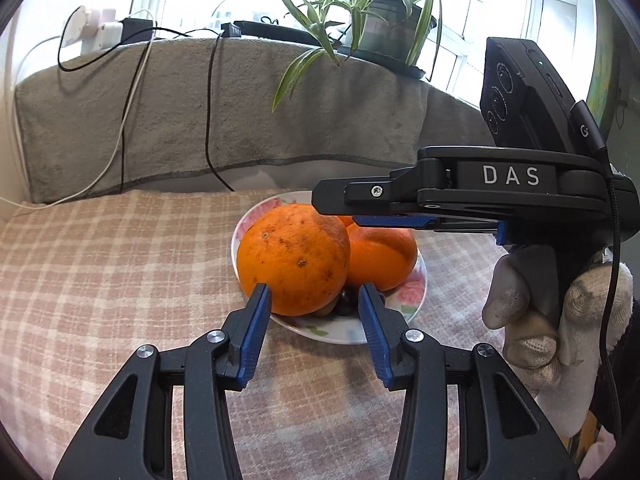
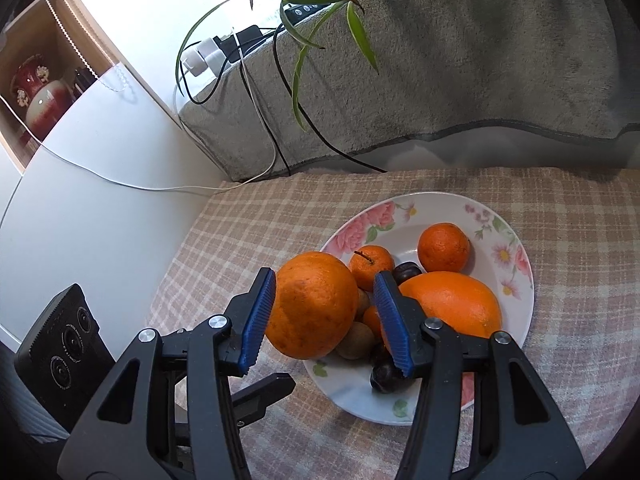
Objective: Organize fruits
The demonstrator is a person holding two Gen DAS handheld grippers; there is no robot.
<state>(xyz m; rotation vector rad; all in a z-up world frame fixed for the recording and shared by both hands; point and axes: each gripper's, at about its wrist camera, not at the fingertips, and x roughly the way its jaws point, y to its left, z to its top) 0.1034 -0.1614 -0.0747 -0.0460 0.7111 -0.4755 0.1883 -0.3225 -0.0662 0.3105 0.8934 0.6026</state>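
Observation:
A flowered plate (image 2: 516,280) on the checked cloth holds a big orange (image 2: 312,308) at its left rim and a second large orange (image 2: 452,304). Two mandarins (image 2: 372,266), kiwis (image 2: 356,340) and dark round fruits (image 2: 386,374) lie there too. My right gripper (image 2: 324,280) hangs open just over the big orange, its pads either side without pressing. From the left wrist view it reaches in from the right, right gripper (image 1: 320,202) above the orange's top. My left gripper (image 1: 314,292) stands open just short of the big orange (image 1: 294,260), nothing between its pads.
A grey towel covers the ledge (image 1: 240,112) behind the plate, with cables and a power strip (image 1: 100,32) on it. A spider plant (image 1: 380,20) droops over the ledge. A white cabinet (image 2: 80,200) stands left of the cloth. A gloved hand (image 1: 560,312) holds the right gripper.

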